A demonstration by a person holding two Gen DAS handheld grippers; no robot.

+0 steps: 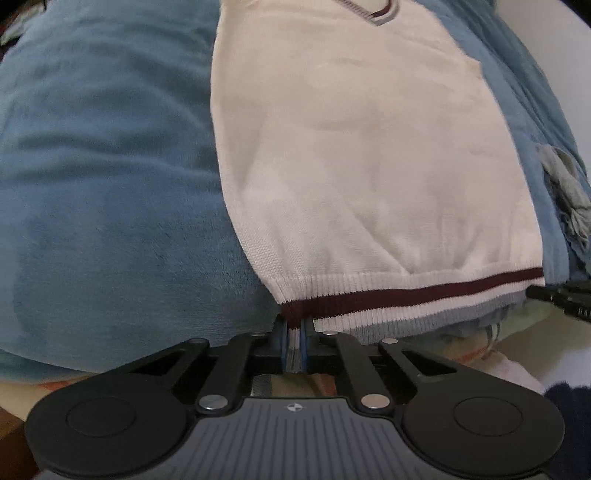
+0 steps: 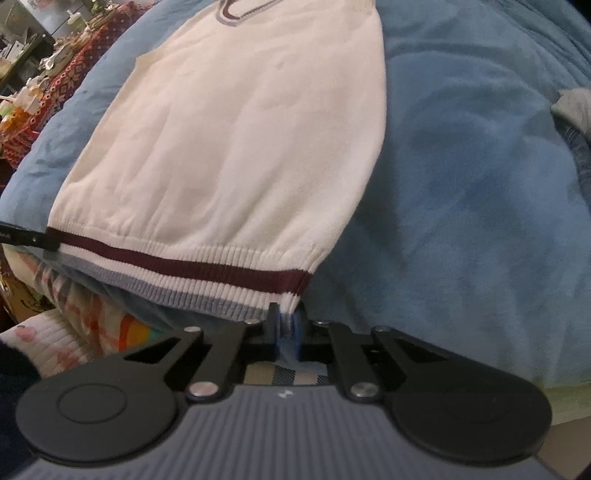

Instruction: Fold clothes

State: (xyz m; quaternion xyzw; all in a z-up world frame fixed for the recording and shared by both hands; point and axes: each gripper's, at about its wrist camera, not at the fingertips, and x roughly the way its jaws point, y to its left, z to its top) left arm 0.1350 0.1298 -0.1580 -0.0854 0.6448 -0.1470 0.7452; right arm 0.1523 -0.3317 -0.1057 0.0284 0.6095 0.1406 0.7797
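Your left gripper is at the near left corner of the cream knit sweater. Its blue-padded fingers are pressed together on the ribbed hem, with the striped fabric pinched between the pads. The hem carries a maroon stripe, a white band and a grey-blue edge. It runs from that corner to the right, where the black tip of the other gripper is visible at the far end of the same edge.

The sweater lies flat, front up, on a blue plush blanket. Its body extends away from you toward the V-neck collar, which has matching maroon and grey trim. In the left wrist view the blanket shows on both sides of the sweater. A small pale crumpled cloth lies on the blanket to the right, apart from the sweater.

Your right gripper is at the near right corner of the hem. Its fingers are likewise closed, clamping the hem corner between the pads. In this view the hem runs off to the left, where the black tip of the left gripper meets the far corner.

Beneath the hem, a patterned sheet with orange and rainbow motifs shows under the blanket edge. A red patterned cloth with clutter lies far left. A grey garment lies at the right edge on the blanket.
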